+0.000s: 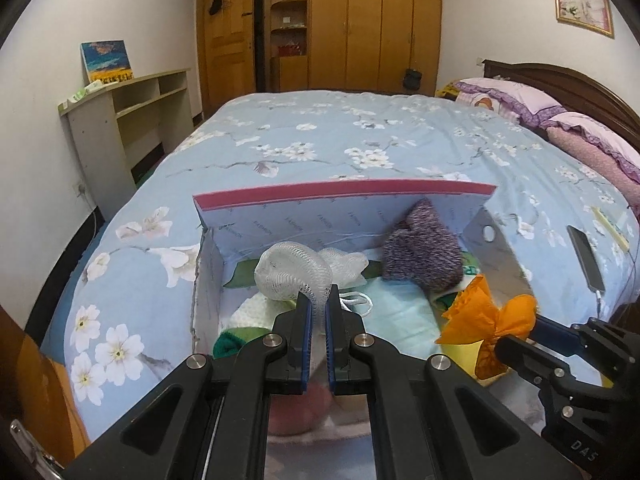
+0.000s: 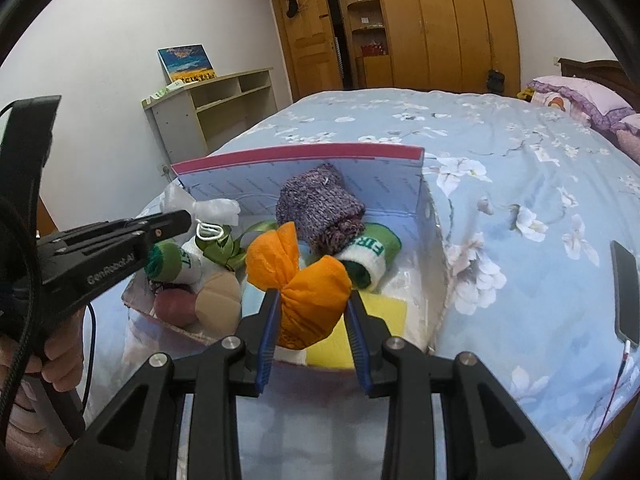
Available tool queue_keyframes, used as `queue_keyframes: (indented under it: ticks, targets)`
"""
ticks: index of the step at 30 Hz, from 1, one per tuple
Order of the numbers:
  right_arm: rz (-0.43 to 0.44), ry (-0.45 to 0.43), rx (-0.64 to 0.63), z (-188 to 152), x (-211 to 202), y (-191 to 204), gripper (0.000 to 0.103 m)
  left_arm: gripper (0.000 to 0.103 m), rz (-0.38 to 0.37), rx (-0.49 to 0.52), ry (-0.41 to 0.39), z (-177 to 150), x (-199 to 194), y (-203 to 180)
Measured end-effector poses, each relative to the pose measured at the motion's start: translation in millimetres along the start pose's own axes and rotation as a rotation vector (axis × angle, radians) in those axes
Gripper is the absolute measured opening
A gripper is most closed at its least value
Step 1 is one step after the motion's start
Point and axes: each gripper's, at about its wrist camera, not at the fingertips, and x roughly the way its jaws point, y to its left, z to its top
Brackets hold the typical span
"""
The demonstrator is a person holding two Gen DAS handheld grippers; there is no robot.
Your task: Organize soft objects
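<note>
Jaws pinch white mesh puff (image 1: 286, 272); right's clamp orange pouch (image 2: 316, 300).

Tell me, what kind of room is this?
Most likely a bedroom. There is a big bed with a flowery blue cover, frilly purple pillows by a dark headboard, and a tall wooden wardrobe along the far wall.

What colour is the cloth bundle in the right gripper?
Orange cloth bundle, clamped in the right gripper; clearest in the right wrist view.

Two pillows (image 1: 520, 98), one box (image 1: 340, 216)
</note>
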Motion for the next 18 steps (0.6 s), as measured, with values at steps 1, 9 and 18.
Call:
queue_keyframes:
  ticks: [1, 9, 18]
  targets:
    - [0.002, 0.002, 0.0, 1, 3, 0, 0.034, 0.007, 0.004, -0.002, 0.006, 0, 4, 1]
    - [0.013, 0.037, 0.011, 4, 29, -5, 0.034, 0.007, 0.031, -0.018, 0.049, 1, 34, 7]
    - [-0.011, 0.048, 0.015, 7, 50, -6, 0.035, 0.007, 0.052, -0.01, 0.072, -4, 51, 4]
